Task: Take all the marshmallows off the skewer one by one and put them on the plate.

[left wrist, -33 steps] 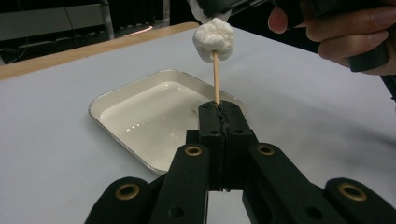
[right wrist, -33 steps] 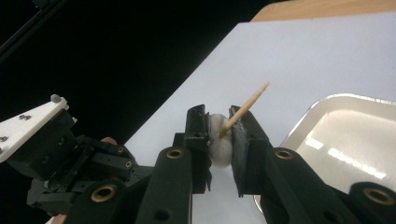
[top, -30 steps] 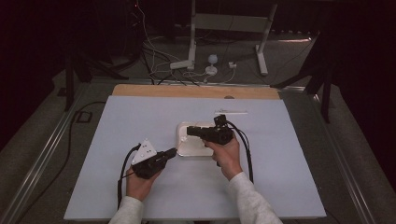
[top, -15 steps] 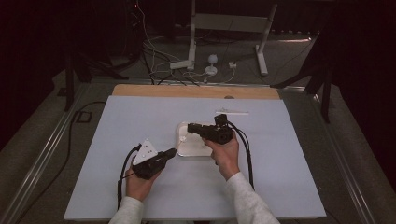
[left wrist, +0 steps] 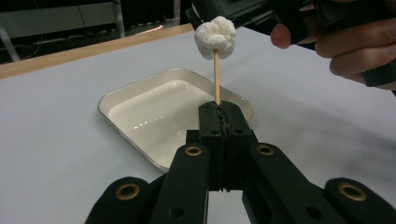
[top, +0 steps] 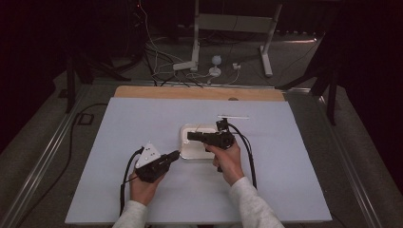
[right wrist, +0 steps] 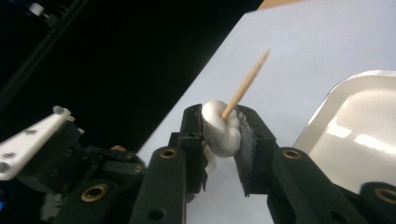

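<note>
- The left gripper (top: 175, 155) had its jaws pressed together on the lower end of a thin wooden stick (left wrist: 216, 77), which stood upright from between the tips.
- A white marshmallow (left wrist: 215, 37) sat on the upper end of this stick, above the near edge of the tray.
- The right gripper (right wrist: 221, 127) had its jaws around the same marshmallow (right wrist: 221, 128), one pad on each side of it. The jaws had just been opening a little, so it was hard to say from the right gripper view whether the pads pressed on it or only touched it.
- In that view the pointed end of the stick (right wrist: 244, 86) came out of the marshmallow, slanting up and to the right.
- In the high view the right gripper (top: 191, 136) pointed to the left over the tray, and the left gripper came in from the lower left with its tips at the tray's near left corner.
- The shallow white tray (top: 190, 151) lay near the middle of the pale blue table (top: 142, 114).
- Its inside (left wrist: 154, 112) looked glossy.
- Each hand held its gripper from below: the left hand (top: 142, 187) and the right hand (top: 229, 161).
</note>
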### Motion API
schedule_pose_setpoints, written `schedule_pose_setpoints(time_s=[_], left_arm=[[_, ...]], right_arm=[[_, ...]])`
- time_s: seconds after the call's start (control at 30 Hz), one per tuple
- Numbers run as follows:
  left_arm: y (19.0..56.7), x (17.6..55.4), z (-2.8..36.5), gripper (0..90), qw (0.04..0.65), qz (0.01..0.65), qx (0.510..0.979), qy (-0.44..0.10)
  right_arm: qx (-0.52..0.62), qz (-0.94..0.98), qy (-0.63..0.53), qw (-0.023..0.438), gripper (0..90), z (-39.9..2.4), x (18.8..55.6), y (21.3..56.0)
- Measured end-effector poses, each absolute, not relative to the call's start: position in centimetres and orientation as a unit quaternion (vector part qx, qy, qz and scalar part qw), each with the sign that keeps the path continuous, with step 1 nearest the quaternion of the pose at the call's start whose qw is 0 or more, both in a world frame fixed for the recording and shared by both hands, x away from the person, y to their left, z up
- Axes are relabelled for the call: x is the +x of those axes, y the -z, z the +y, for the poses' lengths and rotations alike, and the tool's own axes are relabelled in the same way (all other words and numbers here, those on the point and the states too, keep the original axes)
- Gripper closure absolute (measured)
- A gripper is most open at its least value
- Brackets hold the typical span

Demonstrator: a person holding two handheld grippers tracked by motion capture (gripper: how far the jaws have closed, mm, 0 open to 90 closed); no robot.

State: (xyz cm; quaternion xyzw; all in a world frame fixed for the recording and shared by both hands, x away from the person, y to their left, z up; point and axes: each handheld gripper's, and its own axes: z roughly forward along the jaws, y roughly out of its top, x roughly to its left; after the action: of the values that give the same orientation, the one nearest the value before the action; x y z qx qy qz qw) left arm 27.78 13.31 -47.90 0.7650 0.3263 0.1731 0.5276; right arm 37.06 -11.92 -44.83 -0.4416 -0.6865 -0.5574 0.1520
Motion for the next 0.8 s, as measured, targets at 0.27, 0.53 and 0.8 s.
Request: schedule_pose_setpoints(time_s=[0.27, 0.53, 0.8], left_arm=[[47.7, 27.7, 13.0, 90.0, 0.528, 0.321, 0.767, -0.176], [47.7, 27.5, 12.9, 90.0, 0.521, 0.317, 0.772, -0.177], [48.3, 27.4, 14.7, 90.0, 0.5, 0.339, 0.777, -0.177]], right_arm=[[-0.451, -0.68, 0.57, 0.098, 80.5, -12.5, 36.7, 44.2], [-0.462, -0.672, 0.575, 0.063, 81.2, -13.3, 36.9, 43.5], [-0.502, -0.627, 0.596, 0.007, 82.3, -16.3, 37.6, 42.0]])
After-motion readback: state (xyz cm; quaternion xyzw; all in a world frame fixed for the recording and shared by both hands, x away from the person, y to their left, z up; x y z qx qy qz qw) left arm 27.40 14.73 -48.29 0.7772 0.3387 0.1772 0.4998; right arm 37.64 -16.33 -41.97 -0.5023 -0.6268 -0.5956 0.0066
